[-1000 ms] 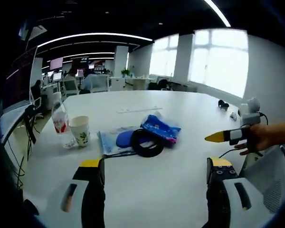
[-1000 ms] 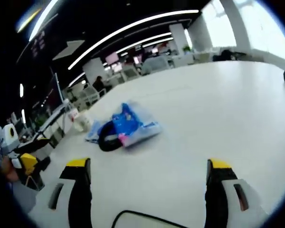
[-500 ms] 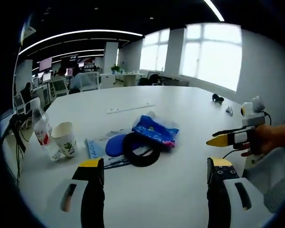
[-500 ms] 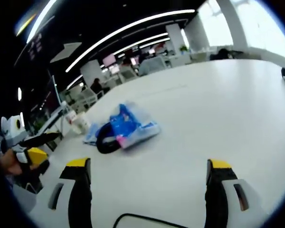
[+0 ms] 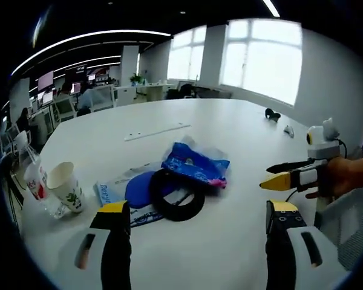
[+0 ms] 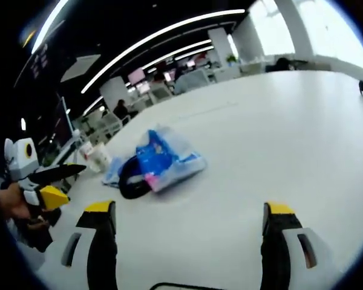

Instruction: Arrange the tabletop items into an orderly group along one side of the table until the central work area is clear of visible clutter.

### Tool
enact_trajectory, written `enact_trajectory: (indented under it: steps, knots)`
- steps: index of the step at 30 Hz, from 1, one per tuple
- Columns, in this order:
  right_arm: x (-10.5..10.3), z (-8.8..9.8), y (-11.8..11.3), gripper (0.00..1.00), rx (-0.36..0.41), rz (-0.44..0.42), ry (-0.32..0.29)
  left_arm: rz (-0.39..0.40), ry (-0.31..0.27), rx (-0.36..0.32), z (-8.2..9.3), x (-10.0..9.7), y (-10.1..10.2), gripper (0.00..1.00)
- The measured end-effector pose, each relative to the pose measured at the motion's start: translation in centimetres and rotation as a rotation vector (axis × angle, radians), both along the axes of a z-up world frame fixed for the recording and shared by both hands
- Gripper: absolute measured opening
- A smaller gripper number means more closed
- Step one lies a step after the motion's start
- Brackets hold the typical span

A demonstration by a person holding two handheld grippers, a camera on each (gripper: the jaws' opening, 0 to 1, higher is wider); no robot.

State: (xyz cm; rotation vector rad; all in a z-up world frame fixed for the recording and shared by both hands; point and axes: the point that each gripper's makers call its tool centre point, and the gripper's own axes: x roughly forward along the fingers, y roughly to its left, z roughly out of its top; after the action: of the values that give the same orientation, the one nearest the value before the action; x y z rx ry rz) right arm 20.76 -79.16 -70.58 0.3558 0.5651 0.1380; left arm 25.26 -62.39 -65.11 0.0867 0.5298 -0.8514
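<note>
A small heap of clutter sits near the middle of a large white table [image 5: 230,130]. On top is a blue plastic snack bag [image 5: 195,164], crinkled and partly clear; it looks light, soft and slippery, best pinched at a loose edge or corner. Touching its near side lies a black ring [image 5: 176,194], perhaps a coiled cable or band, which looks flexible and could be hooked through its opening. Beneath both lie a flat blue round pad [image 5: 140,188] and a printed leaflet [image 5: 118,196], thin and likely hard to lift except by a raised edge.

Off to one side of the heap stands a paper cup [image 5: 65,187] with a leaf print, upright, light and easily crushed or tipped. Just beside it is a clear plastic bottle [image 5: 33,181] with a red label, best held around its body.

The left claw [image 5: 193,211] hangs over the table short of the heap, jaws spread wide, holding nothing. The right claw [image 6: 184,214] is likewise spread and empty; in the left gripper view it appears held in a person's hand [image 5: 345,176].
</note>
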Motion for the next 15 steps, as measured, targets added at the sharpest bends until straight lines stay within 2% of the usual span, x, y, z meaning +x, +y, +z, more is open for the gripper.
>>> enact_trajectory:
  steps: [5,10,15]
  knots:
    - [0.6,0.6,-0.3,0.99,0.040,-0.030,-0.029,-0.023,0.006,-0.007,0.2,1.6,-1.1,0.98]
    - [0.6,0.0,-0.7,0.98,0.044,-0.043,-0.008,-0.039,0.014,-0.025,0.5,3.4,-2.4,1.00]
    - [0.8,-0.7,-0.6,0.98,0.047,-0.049,0.011,-0.067,0.035,-0.014,-0.1,4.7,-3.7,1.00]
